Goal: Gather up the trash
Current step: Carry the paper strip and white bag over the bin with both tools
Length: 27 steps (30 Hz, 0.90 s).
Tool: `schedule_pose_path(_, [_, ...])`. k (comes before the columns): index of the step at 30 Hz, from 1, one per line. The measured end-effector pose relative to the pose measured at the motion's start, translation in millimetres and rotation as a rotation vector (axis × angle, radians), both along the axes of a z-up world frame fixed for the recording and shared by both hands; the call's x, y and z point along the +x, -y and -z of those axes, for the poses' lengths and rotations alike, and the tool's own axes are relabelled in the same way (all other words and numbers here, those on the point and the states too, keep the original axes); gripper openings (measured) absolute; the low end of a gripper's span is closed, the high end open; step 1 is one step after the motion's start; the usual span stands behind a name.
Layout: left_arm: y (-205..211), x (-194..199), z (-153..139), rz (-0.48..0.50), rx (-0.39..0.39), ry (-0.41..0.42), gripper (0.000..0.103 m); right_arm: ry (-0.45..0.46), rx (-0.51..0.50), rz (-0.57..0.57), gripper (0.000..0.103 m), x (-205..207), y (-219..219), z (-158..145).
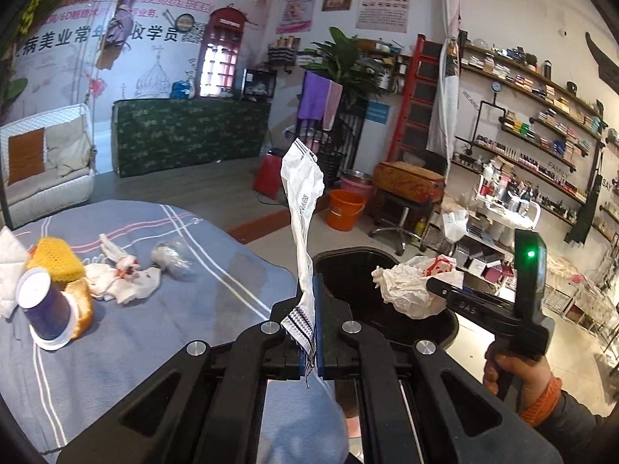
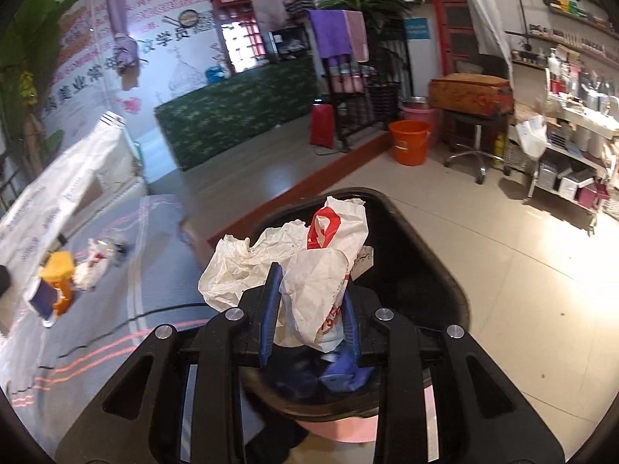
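Both grippers carry trash to the bin.

The wrapper (image 1: 300,208) stands tall, pinched in the left gripper's (image 1: 307,332) closed fingers; the crumpled bag (image 2: 309,266) sits clamped in the right gripper (image 2: 309,309) over the bin (image 2: 445,270). The wrapper seems short of the rim, so letting go now could drop it outside. More litter (image 1: 120,274) waits on the bench (image 1: 174,328).

I can't see into the black bin (image 2: 433,270); my paper bag (image 2: 309,270) covers it. The white wrapper (image 2: 58,201) at left is blurry.
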<state>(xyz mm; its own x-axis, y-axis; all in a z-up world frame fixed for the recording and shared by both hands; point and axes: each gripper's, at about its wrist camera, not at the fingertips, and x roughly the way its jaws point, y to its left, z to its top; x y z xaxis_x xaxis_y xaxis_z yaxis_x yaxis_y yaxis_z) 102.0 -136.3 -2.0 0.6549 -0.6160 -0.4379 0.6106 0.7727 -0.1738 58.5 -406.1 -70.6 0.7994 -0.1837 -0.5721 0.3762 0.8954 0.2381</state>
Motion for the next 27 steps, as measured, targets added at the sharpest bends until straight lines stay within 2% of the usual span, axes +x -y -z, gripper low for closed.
schedule_pose_path(5, [22,-4,6,0.052,0.023,-0.011,0.004,-0.057,0.002,0.033,0.030,14,18,20])
schedule_pose_path(8, [35,-7,10,0.082,0.031,-0.015,0.004,-0.087,0.004,0.043,0.036,25,21,32])
schedule_pose_path(9, [40,-6,11,0.094,0.035,-0.017,0.004,-0.091,0.018,0.047,0.046,26,22,35])
schedule_pose_path(10, [45,-7,12,0.103,0.039,-0.019,0.004,-0.095,0.037,0.049,0.061,30,24,38])
schedule_pose_path(12, [54,-6,14,0.123,0.046,-0.027,0.004,-0.086,0.088,0.064,0.082,31,28,44])
schedule_pose_path(14, [64,-4,18,0.148,0.054,-0.042,0.004,-0.078,0.110,0.083,0.082,27,29,46])
schedule_pose_path(19, [92,4,27,0.211,0.076,-0.086,0.004,-0.053,0.095,0.092,0.082,12,28,38])
schedule_pose_path(27, [141,23,53,0.253,0.127,-0.229,0.004,-0.012,0.022,0.146,0.084,-20,30,17])
